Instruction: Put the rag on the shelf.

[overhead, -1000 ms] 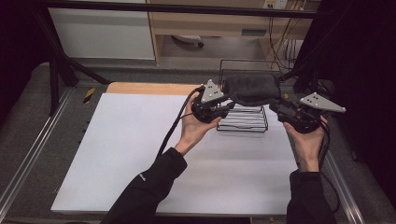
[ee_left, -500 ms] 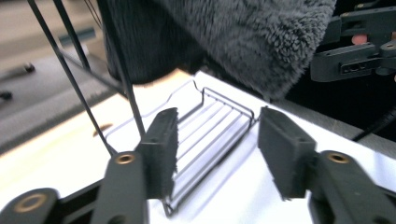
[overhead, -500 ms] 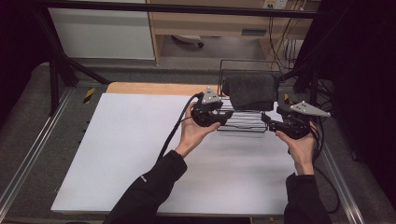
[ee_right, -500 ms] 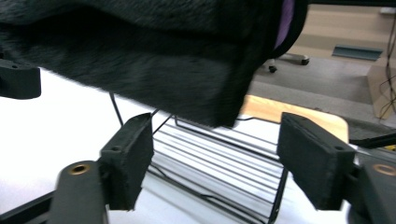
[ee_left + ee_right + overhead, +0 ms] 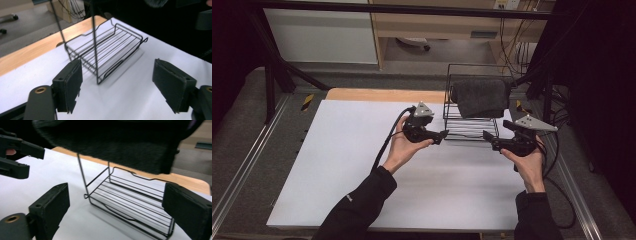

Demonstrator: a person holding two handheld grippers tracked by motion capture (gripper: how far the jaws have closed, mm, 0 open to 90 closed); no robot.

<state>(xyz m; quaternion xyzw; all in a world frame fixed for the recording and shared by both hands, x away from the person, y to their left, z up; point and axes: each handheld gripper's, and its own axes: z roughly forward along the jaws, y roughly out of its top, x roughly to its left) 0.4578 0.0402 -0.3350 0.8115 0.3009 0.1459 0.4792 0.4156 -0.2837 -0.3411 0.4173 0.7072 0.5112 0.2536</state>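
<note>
Nearest the person, the left gripper (image 5: 443,135) and right gripper (image 5: 486,135) hover low over the white table (image 5: 337,160), jaws spread wide and holding nothing, one at each front corner of the wire rack (image 5: 471,127). The rack looks light and stiff, thin rods with an open shelf at its base, so a jaw closed on an upright post or the bottom rim should hold, though the smooth wire may twist or slip. Farther back, a dark towel (image 5: 480,96) hangs over the rack's top bar; it looks soft and limp, best pinched at a hanging edge.
</note>
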